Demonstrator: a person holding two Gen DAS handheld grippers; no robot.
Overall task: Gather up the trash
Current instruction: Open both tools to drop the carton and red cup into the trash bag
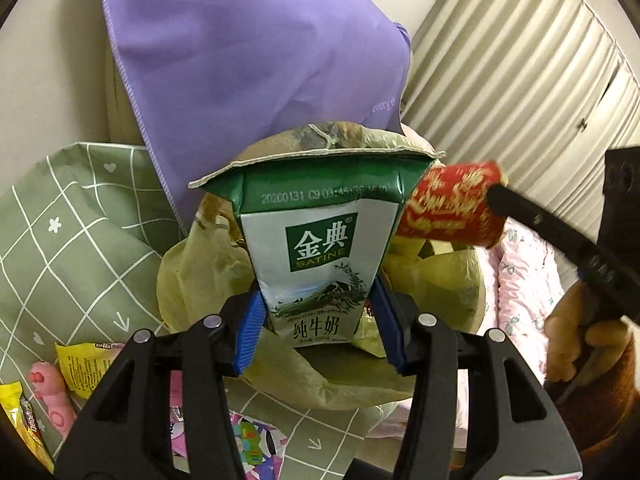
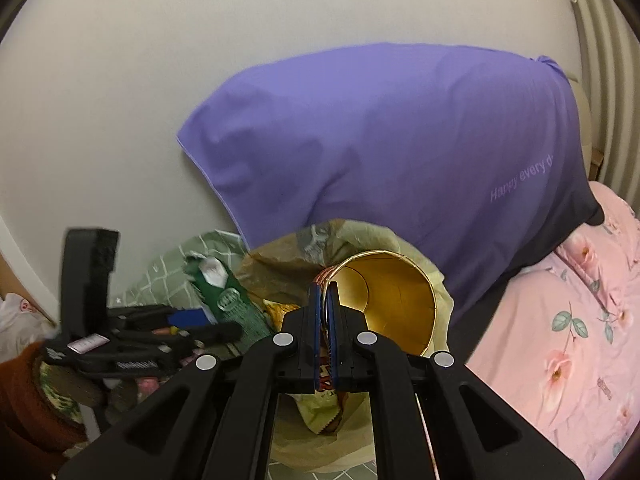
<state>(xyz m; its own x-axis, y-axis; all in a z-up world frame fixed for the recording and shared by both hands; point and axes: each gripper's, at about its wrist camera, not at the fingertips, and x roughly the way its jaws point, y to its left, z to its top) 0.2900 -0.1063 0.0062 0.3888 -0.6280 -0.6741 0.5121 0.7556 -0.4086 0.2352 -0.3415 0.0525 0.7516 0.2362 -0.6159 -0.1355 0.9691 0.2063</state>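
At frame centre, the left tongs [image 1: 320, 320] clamp a green-and-white milk carton [image 1: 316, 248] over the translucent yellowish trash bag [image 1: 192, 276], likely for dropping in. The right tongs [image 2: 325, 320] pinch the red-and-gold paper cup [image 2: 390, 300] by its rim above the same bag.

left wrist: we look close along our fingers, slightly down | right wrist: likewise, facing the wall | shared: yellow-green bag [image 1: 436, 280] [image 2: 280, 268], purple cloth [image 1: 248, 52] [image 2: 400, 140]
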